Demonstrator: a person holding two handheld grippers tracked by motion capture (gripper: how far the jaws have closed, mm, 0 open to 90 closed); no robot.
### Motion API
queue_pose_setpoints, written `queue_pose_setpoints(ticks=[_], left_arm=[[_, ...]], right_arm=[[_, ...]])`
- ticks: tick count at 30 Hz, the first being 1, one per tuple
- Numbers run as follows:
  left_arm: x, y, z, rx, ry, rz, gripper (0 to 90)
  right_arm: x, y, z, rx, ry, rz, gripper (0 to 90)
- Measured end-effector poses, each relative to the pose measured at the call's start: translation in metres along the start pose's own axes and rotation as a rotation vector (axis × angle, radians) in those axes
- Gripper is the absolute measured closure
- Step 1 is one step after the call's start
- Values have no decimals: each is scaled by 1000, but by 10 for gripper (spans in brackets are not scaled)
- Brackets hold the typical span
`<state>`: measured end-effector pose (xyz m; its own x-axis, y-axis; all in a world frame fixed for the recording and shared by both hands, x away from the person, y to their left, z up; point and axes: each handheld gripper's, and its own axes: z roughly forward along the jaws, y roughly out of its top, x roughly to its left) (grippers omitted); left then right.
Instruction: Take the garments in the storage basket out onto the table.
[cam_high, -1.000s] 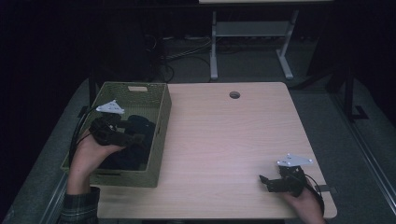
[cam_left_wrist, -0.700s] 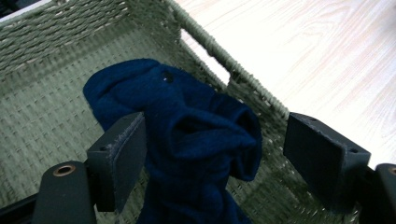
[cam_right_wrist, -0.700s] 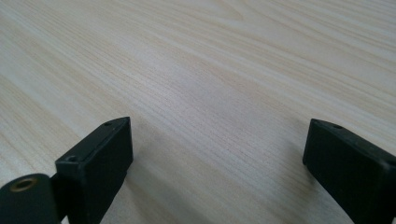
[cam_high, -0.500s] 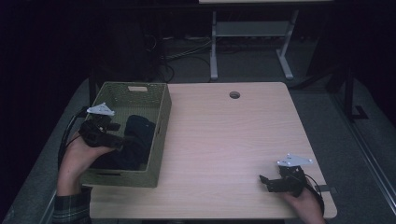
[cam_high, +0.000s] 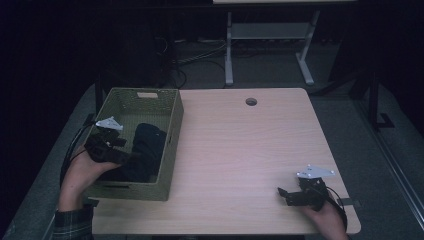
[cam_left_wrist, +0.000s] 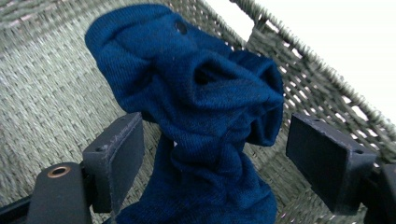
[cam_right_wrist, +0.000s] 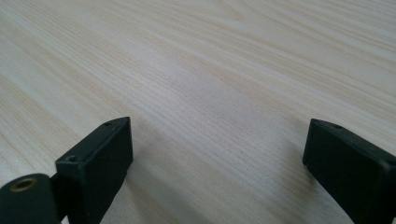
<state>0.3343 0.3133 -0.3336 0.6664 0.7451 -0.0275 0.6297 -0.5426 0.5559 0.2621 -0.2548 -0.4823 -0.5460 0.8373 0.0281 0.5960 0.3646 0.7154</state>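
Cloth (cam_left_wrist: 205, 112) of dark blue lies bunched inside the woven basket (cam_high: 170, 150) that stands on the left part of the table (cam_high: 240, 150). Over the basket's left side, in the high view, hangs the left gripper (cam_high: 120, 150), held by the person's left hand (cam_high: 82, 172) with a plaid sleeve at the wrist. Seen along this gripper, its jaws stand wide apart, one on each side of a raised fold of the cloth; the left jaw looks close against the fabric, the right one is apart from it, and nothing is clamped. The fold rises between the jaws and leans toward the basket's wall behind it.

Bare pale wood takes up the middle of the table, with a small round hole (cam_high: 251, 101) near the far edge.

Near the front right corner the right gripper (cam_high: 286, 195) sits low over the wood in the person's right hand (cam_high: 325, 217), well apart from the basket. Its jaws are spread wide with only tabletop between them.
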Motion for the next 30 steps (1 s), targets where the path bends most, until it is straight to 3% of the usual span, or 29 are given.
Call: queue_pose_setpoints(ticks=[7,30], left_arm=[[1,-2,17,65,5,3,190],[1,0,53,173,22,26,221]], right_arm=[[0,0,0,0,1,0,80],[0,0,0,0,0,0,80]])
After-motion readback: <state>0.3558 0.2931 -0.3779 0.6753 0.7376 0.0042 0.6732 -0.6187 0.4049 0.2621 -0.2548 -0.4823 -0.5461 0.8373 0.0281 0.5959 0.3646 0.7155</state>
